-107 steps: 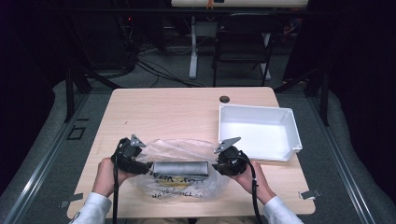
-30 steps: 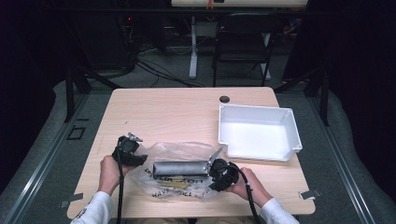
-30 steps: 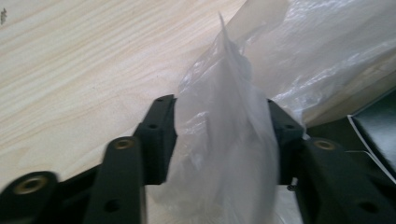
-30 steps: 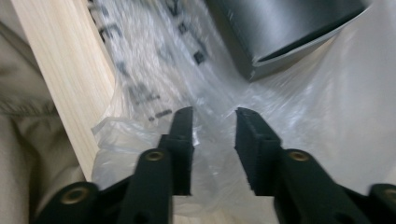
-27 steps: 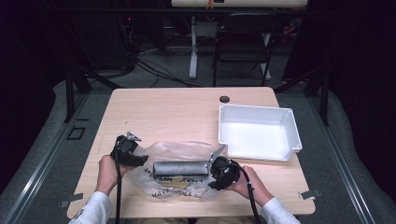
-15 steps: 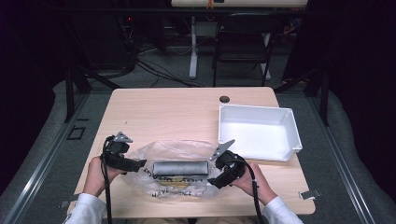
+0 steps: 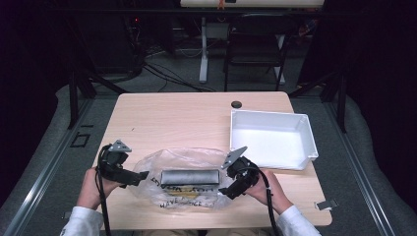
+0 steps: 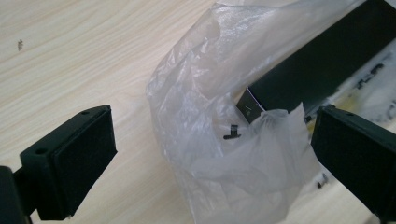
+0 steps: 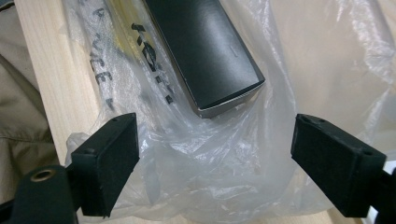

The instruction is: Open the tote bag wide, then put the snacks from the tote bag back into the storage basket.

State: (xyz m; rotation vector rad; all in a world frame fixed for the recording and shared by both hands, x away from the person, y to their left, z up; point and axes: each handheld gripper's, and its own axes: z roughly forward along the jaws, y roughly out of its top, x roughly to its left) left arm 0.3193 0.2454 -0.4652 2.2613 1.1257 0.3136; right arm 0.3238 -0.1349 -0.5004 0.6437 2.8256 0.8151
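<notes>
We see a pale wood tabletop [image 7: 187, 123] standing on grey floor [image 7: 59, 132], with a small dark hole [image 7: 236, 104] near its far edge. Beyond it stands a dark chair [image 7: 255, 54] beside a white post [image 7: 203, 49], and cables [image 7: 162, 73] lie across the floor. Black drapes [image 7: 373, 73] close both sides, leaving the room dim.

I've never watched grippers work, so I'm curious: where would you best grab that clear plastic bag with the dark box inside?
Probably at its loose ends. The plastic bag lies flat, and the dark box fills its middle, so only the crumpled film beyond each box end is thin enough to pinch. Each gripper could come in level from its own side: the left gripper and right gripper already face those ends, jaws open.
</notes>
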